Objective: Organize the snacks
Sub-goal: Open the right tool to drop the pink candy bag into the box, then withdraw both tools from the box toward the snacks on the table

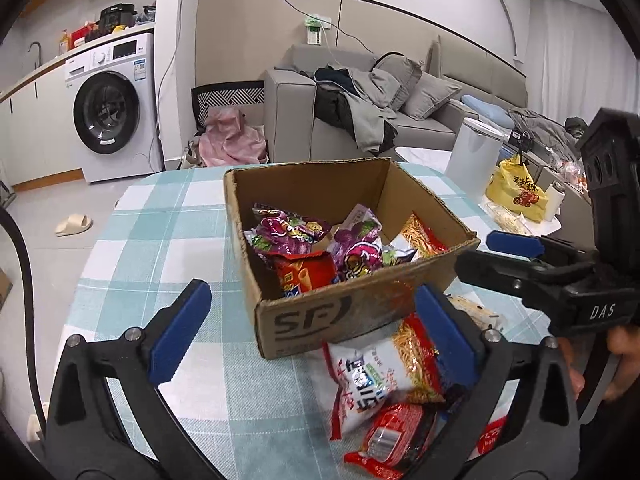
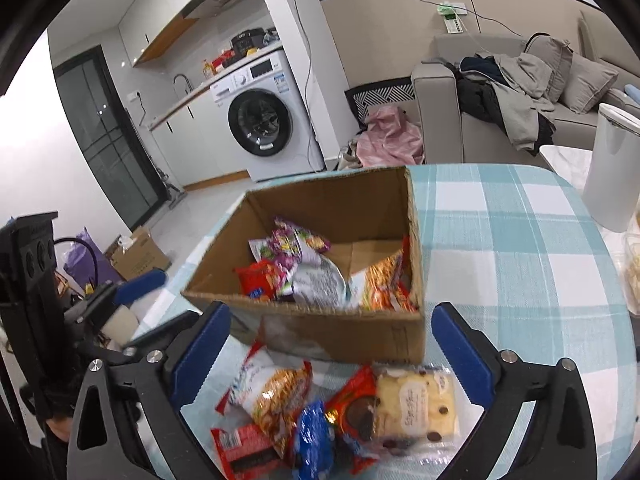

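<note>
A cardboard box point(image 1: 360, 312) sits on the checked tablecloth point(image 1: 168, 240) with snack packets point(image 1: 320, 248) piled inside (purple, red and orange wrappers). More packets lie on the cloth just in front of the box: a noodle-snack bag point(image 1: 380, 376), a red packet point(image 1: 396, 436), a blue wrapper point(image 2: 314, 436) and a bread pack point(image 2: 416, 404). The left gripper point(image 1: 312, 340) and right gripper point(image 2: 332, 352) both stand wide open above these loose packets, gripping nothing.
</note>
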Demonstrator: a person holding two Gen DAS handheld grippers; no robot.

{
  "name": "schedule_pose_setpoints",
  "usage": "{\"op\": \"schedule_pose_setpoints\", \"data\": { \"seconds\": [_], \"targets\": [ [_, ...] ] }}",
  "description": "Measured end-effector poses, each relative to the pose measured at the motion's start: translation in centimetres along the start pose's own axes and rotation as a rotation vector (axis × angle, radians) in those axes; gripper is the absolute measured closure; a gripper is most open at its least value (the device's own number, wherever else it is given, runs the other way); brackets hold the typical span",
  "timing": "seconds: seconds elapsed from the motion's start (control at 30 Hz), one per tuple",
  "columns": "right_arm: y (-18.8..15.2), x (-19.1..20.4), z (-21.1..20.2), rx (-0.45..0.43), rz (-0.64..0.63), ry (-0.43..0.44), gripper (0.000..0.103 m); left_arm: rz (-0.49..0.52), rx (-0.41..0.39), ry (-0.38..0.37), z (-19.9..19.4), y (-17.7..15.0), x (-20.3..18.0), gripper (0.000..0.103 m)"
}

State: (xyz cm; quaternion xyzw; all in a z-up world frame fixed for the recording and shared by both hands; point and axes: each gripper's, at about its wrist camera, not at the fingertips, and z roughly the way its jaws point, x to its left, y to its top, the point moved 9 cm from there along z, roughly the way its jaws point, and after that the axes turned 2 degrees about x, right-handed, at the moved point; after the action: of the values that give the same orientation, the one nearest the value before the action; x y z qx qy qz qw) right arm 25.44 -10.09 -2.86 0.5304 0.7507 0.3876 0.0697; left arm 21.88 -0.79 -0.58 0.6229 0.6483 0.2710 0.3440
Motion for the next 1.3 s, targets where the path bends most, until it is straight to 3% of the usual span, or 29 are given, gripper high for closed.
{"op": "schedule_pose_setpoints", "data": {
  "seconds": [0.47, 0.67, 1.3],
  "targets": [
    [-3.7, -0.7, -1.6, 0.017, -0.065, -0.073, 0.000, -0.006, -0.005, -0.007, -2.4, -2.5, 0.7, 0.001],
    [-5.5, -0.3, -2.5, 0.038, -0.056, -0.042, 0.000, 0.019, 0.009, -0.006, -3.0, -4.2, 0.2, 0.001],
    [-10.8, -1.0, -3.6, 0.110, -0.060, -0.085, 0.000, 0.094, 0.044, -0.002, -3.9, -8.1, -2.3, 0.001]
  ]
}}
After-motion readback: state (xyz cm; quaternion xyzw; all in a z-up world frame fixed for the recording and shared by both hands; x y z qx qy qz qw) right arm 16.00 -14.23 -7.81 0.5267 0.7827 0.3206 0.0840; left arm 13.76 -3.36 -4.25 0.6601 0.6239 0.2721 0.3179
